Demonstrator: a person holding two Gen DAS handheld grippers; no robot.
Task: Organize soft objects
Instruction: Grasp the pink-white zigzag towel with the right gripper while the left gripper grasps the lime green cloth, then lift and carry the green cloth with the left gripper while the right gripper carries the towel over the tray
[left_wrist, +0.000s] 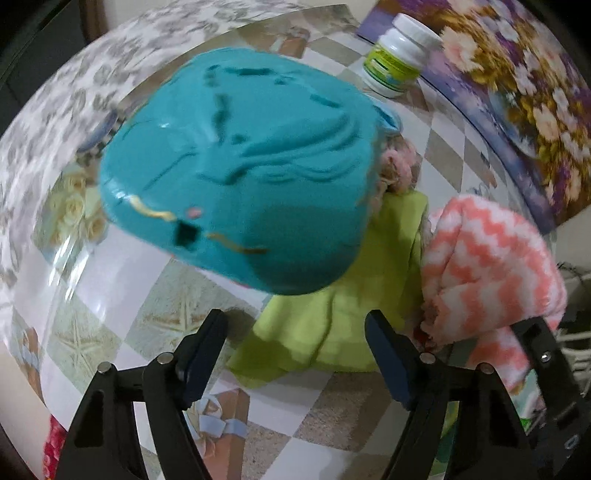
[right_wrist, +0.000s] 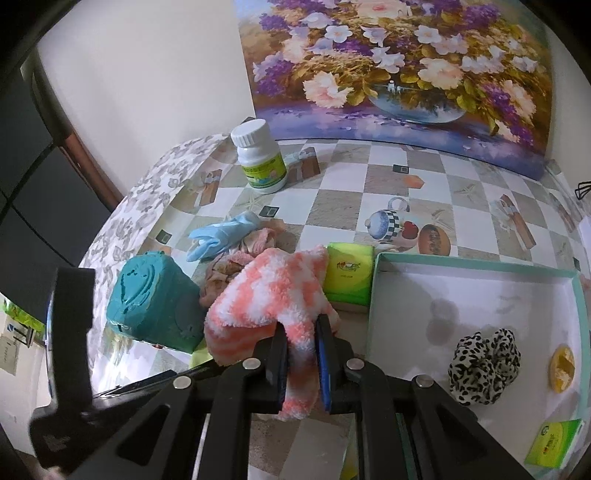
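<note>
- While the right gripper (right_wrist: 300, 354) pinches the pink-and-white fuzzy sock (right_wrist: 266, 295), the sock hangs just left of the white box (right_wrist: 480, 273).
- Left gripper (left_wrist: 295, 354) spread, nothing between, near the green cloth (left_wrist: 332, 314).

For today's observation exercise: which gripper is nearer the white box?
Right. The right gripper, shut on the pink sock, sits beside the white box; the left gripper hangs beyond the sock.

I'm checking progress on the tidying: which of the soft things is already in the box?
The leopard-print scrunchie, lying inside the white box. The pink-and-white sock is clamped in the right hand-held gripper; the blue glove lies on the table.
</note>
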